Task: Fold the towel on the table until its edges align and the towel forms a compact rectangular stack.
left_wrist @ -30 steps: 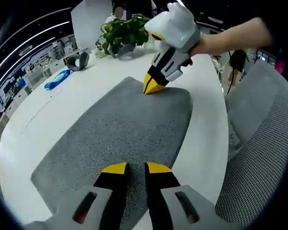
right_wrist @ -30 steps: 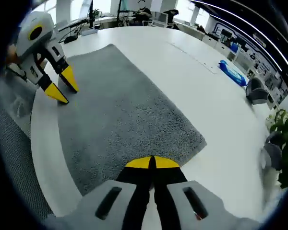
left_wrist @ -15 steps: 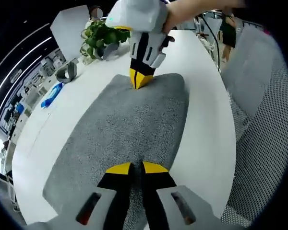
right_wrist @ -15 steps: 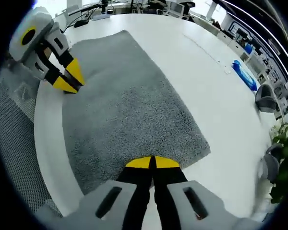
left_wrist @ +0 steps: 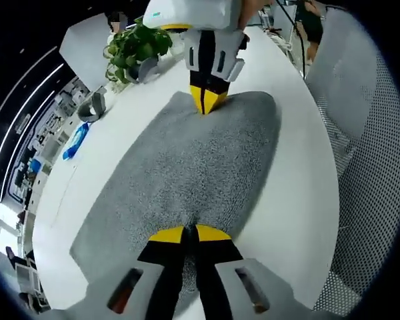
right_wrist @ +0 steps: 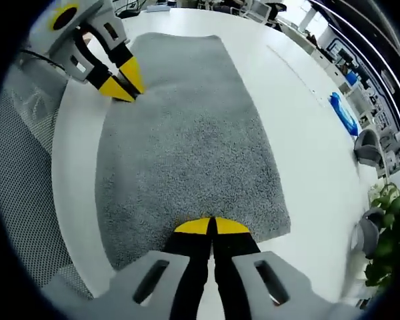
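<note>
A grey towel (left_wrist: 187,160) lies spread along the curved edge of the white table (left_wrist: 300,200). My left gripper (left_wrist: 189,233) is shut on the towel's near end, its yellow tips pressed together in the pile. At the towel's far end in the left gripper view, my right gripper (left_wrist: 205,101) points down and pinches that edge. In the right gripper view, the right gripper (right_wrist: 210,225) is shut on the towel (right_wrist: 187,133) at its near edge. The left gripper (right_wrist: 123,85) grips the towel's far left corner there.
A potted plant (left_wrist: 135,45), a grey headset (left_wrist: 93,103) and a blue object (left_wrist: 75,132) sit on the table beyond the towel. A mesh-backed chair (left_wrist: 360,167) stands against the table's edge. The blue object (right_wrist: 343,113) and the plant (right_wrist: 390,220) lie right of the towel.
My left gripper's jaws have gone from open to shut on the towel's edge. Both cameras have risen and tilted, so the towel looks longer. The right gripper stayed shut.
</note>
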The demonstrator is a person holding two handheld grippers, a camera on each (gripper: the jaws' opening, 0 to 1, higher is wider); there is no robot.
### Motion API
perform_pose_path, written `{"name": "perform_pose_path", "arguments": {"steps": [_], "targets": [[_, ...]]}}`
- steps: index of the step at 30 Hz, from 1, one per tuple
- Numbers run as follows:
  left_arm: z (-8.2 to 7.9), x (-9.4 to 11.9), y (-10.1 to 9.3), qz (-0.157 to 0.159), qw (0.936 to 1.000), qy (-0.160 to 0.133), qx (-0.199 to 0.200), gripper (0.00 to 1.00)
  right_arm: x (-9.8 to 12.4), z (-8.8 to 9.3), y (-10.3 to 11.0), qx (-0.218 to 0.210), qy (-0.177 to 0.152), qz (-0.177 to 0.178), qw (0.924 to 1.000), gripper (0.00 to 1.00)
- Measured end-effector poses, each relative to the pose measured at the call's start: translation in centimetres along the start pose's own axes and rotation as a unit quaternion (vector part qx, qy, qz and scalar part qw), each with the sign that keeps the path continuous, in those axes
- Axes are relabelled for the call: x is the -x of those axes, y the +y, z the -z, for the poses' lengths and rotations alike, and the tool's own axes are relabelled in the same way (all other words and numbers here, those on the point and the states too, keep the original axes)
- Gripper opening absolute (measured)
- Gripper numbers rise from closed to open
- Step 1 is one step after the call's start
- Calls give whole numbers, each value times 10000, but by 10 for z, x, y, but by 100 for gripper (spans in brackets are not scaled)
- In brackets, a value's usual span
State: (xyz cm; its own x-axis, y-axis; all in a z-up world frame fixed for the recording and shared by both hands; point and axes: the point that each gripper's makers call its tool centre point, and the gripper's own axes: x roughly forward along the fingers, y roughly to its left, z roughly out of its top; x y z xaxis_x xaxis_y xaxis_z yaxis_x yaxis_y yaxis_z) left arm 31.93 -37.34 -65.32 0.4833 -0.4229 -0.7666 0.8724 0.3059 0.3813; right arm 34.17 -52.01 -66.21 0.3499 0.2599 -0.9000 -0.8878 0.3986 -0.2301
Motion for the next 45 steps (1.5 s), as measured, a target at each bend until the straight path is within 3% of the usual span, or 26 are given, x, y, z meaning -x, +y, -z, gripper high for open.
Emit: {"name": "perform_pose_path", "arguments": {"steps": [8, 10, 11, 12, 14, 15, 16, 18, 21, 23, 26, 29, 31, 35, 37, 41, 45], "targets": [[2, 1, 2, -14, 9998, 7, 221, 4, 6, 4, 15, -188, -147, -122, 9996, 0], [1, 1, 2, 50, 9973, -137, 724, 4, 6, 5, 18, -220, -158, -99, 9996, 0], [2, 1, 3, 123, 9931, -296, 1131, 5, 7, 5, 19, -235, -163, -81, 9996, 0], [2, 3, 4, 220, 9829, -405, 1784, 5, 7, 5, 20, -240, -160, -64, 9996, 0], [4, 8, 11, 334, 9632, -517, 2618, 6, 7, 5, 20, -260, -145, -75, 9995, 0], [3, 10, 14, 308, 9620, -593, 2649, 5, 7, 5, 21, -294, -141, -84, 9994, 0], [0, 13, 19, 206, 9667, -709, 2450, 5, 7, 5, 22, -327, -140, -94, 9993, 0], [-6, 17, 16, 211, 9680, -709, 2397, 6, 8, 5, 24, -422, -144, -118, 9989, 0], [-23, 18, 2, 498, 9699, -805, 2242, 5, 9, 5, 28, -482, -155, -127, 9986, 0], [-36, 19, -12, 747, 9745, -877, 1924, 5, 10, 5, 31, -521, -168, -127, 9984, 0], [-60, 22, -37, 1281, 9712, -1191, 1618, 5, 11, 4, 35, -612, -214, -161, 9978, 0], [-66, 18, -53, 1524, 9683, -1075, 1662, 5, 12, 4, 39, -771, -299, -221, 9963, 0], [-66, 13, -60, 1595, 9695, -958, 1598, 5, 13, 4, 41, -837, -350, -239, 9956, 0], [-42, 3, -68, 1513, 9813, -309, 1147, 3, 15, 3, 50, -1028, -486, -385, 9928, 0], [-45, 3, -67, 1494, 9812, -459, 1134, 1, 16, 3, 53, -1056, -530, -399, 9922, 0], [-40, 3, -63, 1433, 9817, -425, 1178, 1, 17, 1, 57, -1082, -578, -417, 9916, 0], [-35, 4, -59, 1268, 9869, -333, 935, 1, 18, -1, 65, -1079, -649, -476, 9909, 0]]}}
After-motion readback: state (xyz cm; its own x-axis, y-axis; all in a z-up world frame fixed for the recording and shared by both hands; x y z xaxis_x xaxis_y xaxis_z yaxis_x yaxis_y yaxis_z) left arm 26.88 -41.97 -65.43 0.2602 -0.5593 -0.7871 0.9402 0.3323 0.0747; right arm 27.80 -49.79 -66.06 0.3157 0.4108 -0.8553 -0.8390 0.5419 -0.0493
